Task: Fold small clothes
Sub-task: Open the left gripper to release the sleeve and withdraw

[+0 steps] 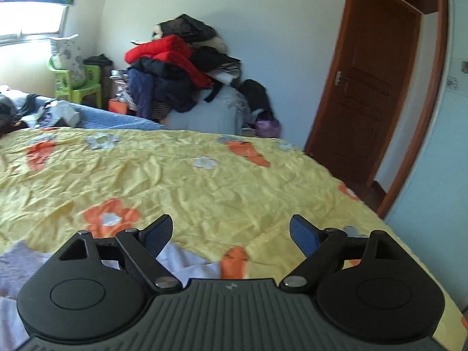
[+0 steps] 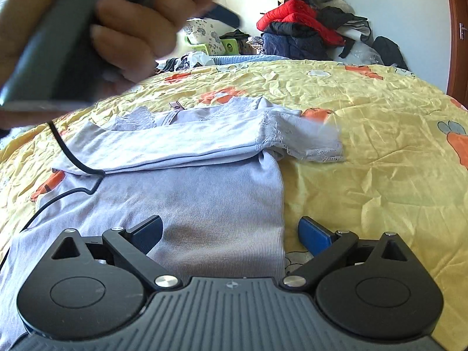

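A pale lilac ribbed top with lace-trimmed sleeves lies flat on the yellow flowered bedspread. Its upper part is folded across, and one lace sleeve sticks out to the right. My right gripper is open low over the top's lower right edge, with nothing pinched. My left gripper is open above the bedspread with nothing between its pads. Only a corner of the top shows under its left finger. In the right wrist view, a hand grips the left tool's handle at upper left.
A black cable trails over the top's left side. Beyond the bed, a heap of coats and clothes leans against the wall, and a green chair stands by the window. A brown door is at the right, past the bed's edge.
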